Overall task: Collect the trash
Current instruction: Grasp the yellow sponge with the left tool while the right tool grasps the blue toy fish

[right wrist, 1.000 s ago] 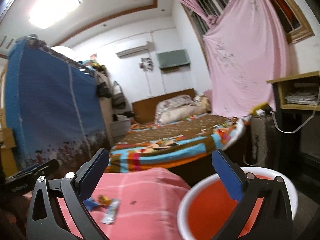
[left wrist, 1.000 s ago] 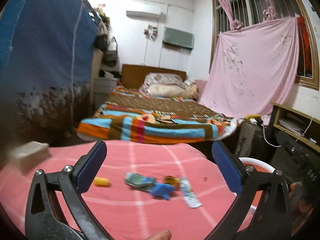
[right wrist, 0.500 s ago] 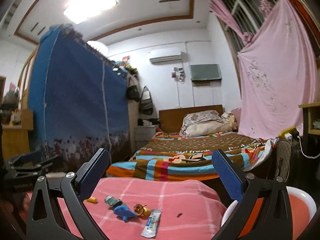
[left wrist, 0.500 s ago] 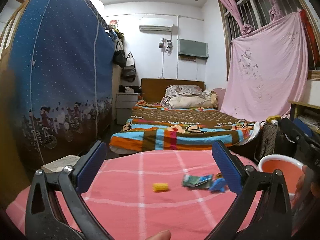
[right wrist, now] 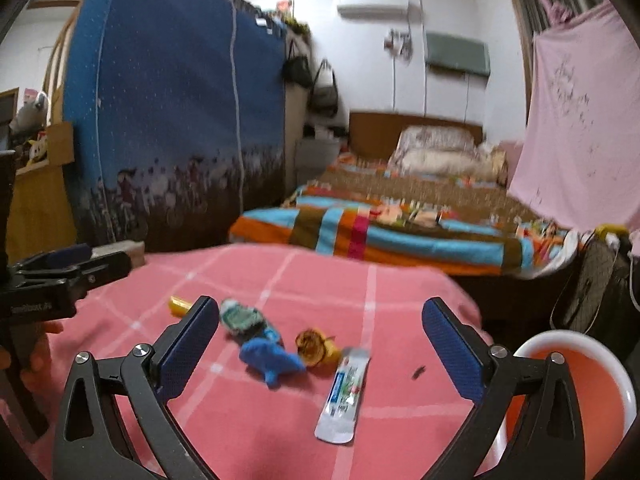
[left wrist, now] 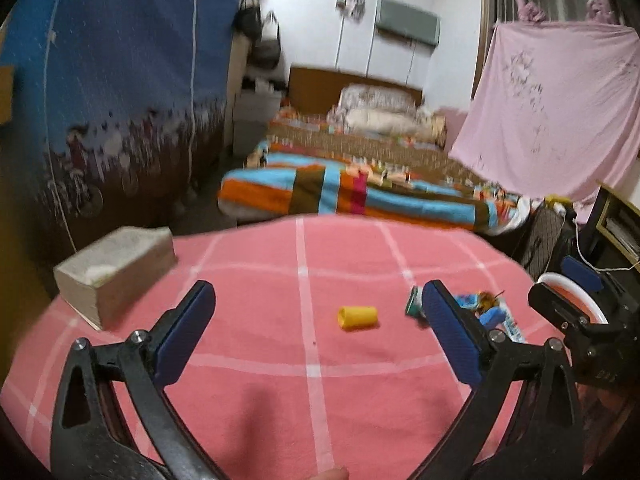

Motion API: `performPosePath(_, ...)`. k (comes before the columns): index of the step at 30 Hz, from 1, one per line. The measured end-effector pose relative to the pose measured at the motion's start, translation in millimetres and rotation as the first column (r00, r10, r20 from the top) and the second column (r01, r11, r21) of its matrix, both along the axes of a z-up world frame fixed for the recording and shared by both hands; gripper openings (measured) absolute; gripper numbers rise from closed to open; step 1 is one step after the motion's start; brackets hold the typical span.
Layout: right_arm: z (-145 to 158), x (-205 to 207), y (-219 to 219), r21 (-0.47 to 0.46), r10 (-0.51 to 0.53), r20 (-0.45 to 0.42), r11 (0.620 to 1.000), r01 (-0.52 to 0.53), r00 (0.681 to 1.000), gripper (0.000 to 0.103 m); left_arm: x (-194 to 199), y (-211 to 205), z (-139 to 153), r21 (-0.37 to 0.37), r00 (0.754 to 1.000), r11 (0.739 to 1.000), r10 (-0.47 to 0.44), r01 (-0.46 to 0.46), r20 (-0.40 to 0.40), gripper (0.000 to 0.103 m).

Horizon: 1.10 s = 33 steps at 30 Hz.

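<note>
Blurred throughout, most of all the bed (left wrist: 360, 188) and far wall. Left gripper (left wrist: 320, 316) spread wide over the pink cloth (left wrist: 280, 380), nothing between the blue pads (left wrist: 184, 332). Yellow cap (left wrist: 357, 317) lying on its side just ahead, framed between the fingers but untouched. Green wrapper (left wrist: 413, 306) half hidden behind the right-hand pad; blue scrap (left wrist: 493, 315) and brown lump (left wrist: 489, 301) beyond it, hard to make out. White sachet only a sliver at the pad's edge. Basin (left wrist: 576, 300) mostly masked by the other tool. Grey block (left wrist: 116, 268) at the cloth's left edge.

Right gripper (right wrist: 320, 340) likewise wide apart and empty, held above the litter. Here clearer: wrapper (right wrist: 240, 318), scrap (right wrist: 272, 362), lump (right wrist: 314, 344) bunched close together, sachet (right wrist: 344, 394) lying lengthwise just right of them. Cap (right wrist: 180, 304) partly cut off by the left-hand pad (right wrist: 188, 348). Tiny dark speck (right wrist: 419, 372) farther right, unidentifiable. Basin (right wrist: 576, 372) cut by the frame edge and screened by the right finger; inside red, contents not visible.

Against half a second back: both views tipped downward, ceiling gone, more cloth filling the frame. Litter larger and nearer in both. Cap now centred between the left fingers rather than ahead of them. Spread of both pairs of fingers unchanged.
</note>
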State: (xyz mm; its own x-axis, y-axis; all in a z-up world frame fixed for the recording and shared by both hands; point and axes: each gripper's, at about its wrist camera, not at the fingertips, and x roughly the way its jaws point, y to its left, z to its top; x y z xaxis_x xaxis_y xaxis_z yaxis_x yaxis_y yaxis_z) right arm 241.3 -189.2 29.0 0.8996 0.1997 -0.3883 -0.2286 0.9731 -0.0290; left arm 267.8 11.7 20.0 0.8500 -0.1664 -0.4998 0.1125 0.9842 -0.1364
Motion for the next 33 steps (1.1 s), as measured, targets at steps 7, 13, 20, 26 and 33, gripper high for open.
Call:
performPosePath(7,-20.1,17.5,8.7,-0.005,0.057,-0.179,0.998,-0.059,0.982,0.07,21.1,-7.8,-18.4,0.007,0.986,0.999,-0.049,0.051,-0.161,0.066)
performPosePath(13,-27.7,22.5,19.5,-0.024,0.103,-0.241,0.993,-0.112,0.965,0.052,32.2,-17.4,-28.2,-0.004,0.965,0.995,-0.1,0.102,-0.244,0.056)
performPosePath(20,-29.3,26.1,17.5,0.018,0.145,-0.286,0.989,-0.146,0.947,0.046,40.3,-30.6,-31.2,0.015,0.953,0.991,-0.122,0.131,-0.276,0.039)
performPosePath(26,-30.5,26.6,18.5,0.032,0.16,-0.296,0.987,-0.157,0.942,0.042,44.0,-33.1,-31.4,0.027,0.949,0.99,-0.122,0.135,-0.291,0.015)
performPosePath(33,-30.5,25.3,17.9,0.05,0.161,-0.297,0.987,-0.153,0.941,0.041,32.4,-37.9,-22.7,0.055,0.962,0.987,-0.132,0.149,-0.238,0.015)
